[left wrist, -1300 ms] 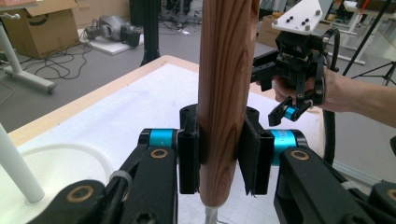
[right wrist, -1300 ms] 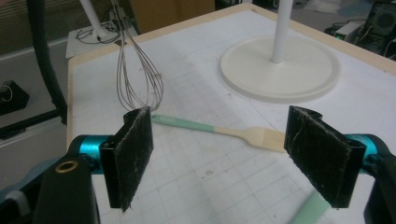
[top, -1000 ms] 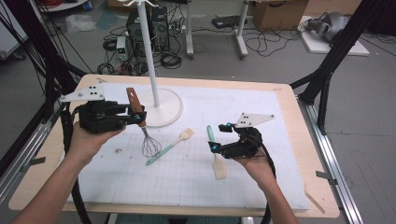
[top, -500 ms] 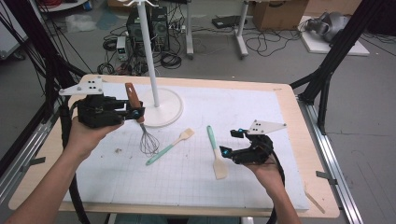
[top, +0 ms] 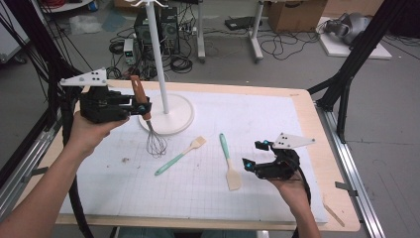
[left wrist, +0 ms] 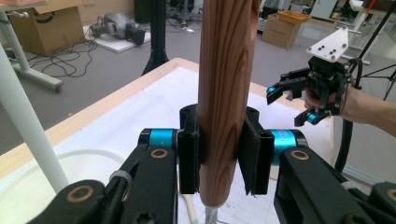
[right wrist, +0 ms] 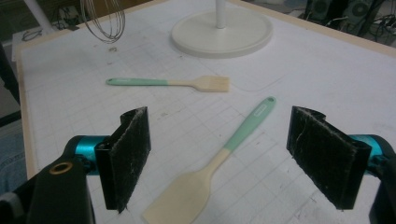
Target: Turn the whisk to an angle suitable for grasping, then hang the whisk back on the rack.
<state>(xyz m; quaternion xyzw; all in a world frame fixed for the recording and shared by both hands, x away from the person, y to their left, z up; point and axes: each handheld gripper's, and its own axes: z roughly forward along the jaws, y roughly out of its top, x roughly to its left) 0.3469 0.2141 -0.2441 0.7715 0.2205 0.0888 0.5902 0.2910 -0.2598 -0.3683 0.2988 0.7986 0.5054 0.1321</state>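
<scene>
My left gripper (top: pixel 142 107) is shut on the brown wooden handle (left wrist: pixel 223 88) of a wire whisk (top: pixel 155 144). It holds the whisk upright, with the wires hanging just over the white mat, beside the white stand's round base (top: pixel 171 118). At the front right my right gripper (top: pixel 253 154) is open, with nothing between its pads (right wrist: pixel 129 156). A teal-handled spatula (right wrist: pixel 219 161) lies flat on the mat just beyond the right gripper (right wrist: pixel 226 140). A teal-handled brush (top: pixel 181 155) lies between whisk and spatula (top: pixel 229 163).
The stand's white pole (top: pixel 158 54) rises from its base at the back left of the mat. The wooden table edge (top: pixel 317 148) runs along the right. Cables, boxes and black frame legs are on the floor behind.
My left gripper has lifted the whisk a little higher. My right gripper has drawn back to the right, away from the spatula, which has stayed in place.
</scene>
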